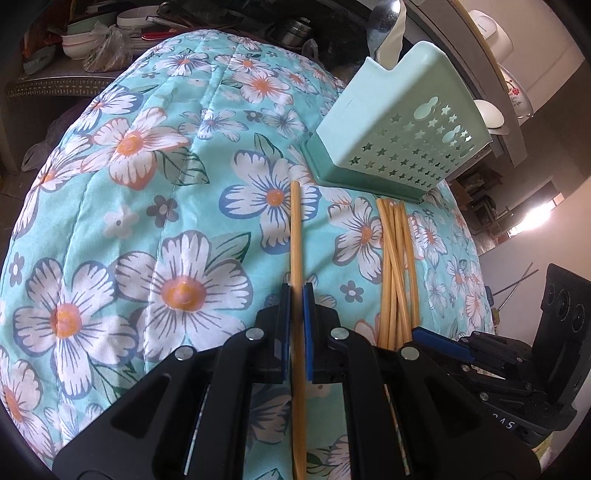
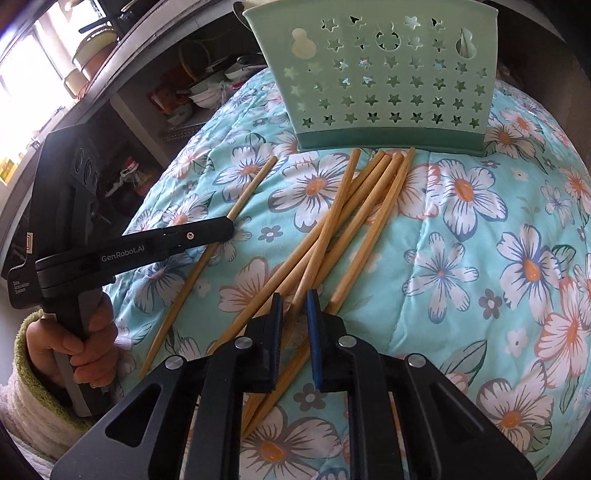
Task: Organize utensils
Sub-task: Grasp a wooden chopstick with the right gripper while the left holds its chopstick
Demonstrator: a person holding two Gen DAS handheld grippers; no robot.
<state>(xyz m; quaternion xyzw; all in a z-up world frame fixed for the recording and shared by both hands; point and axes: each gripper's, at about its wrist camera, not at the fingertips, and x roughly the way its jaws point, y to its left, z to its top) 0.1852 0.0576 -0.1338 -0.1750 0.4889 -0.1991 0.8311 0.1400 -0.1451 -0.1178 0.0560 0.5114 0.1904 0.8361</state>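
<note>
1. Where the floral quilted cloth (image 1: pixel 110 206) covers the work surface, it falls away at its left and far edges toward cluttered shelves with bowls (image 1: pixel 79 40); its broad left half is bare fabric, the widest free stretch in the left wrist view.
2. Standing upright at the far right of the cloth, the mint-green utensil holder (image 2: pixel 384 74), star-perforated on the wall facing the grippers, rests on a darker green base; a metal spoon (image 1: pixel 384 22) sticks up out of its top.
3. Just in front of the holder's base lies a loose pile of bamboo chopsticks (image 2: pixel 354 206); their long axes run from near the right gripper toward the holder, far ends fanned out close to the base, several crossing one another.
4. Left of the pile and apart from it lies a single chopstick (image 1: pixel 295 229), pointing toward the holder's left corner, its far end short of the base.
5. With jaws drawn close together, the left gripper (image 1: pixel 296 295) has that single chopstick between its blue pads, which sit tight against both sides; the stick runs straight along the gripper's axis.
6. Hovering low over the near ends of the pile, the right gripper (image 2: pixel 295 302) has its jaws slightly apart; chopsticks pass beneath the gap, and nothing is clamped.
7. At the cloth's left edge in the right wrist view, a hand (image 2: pixel 79 350) grips the left tool's handle.
</note>
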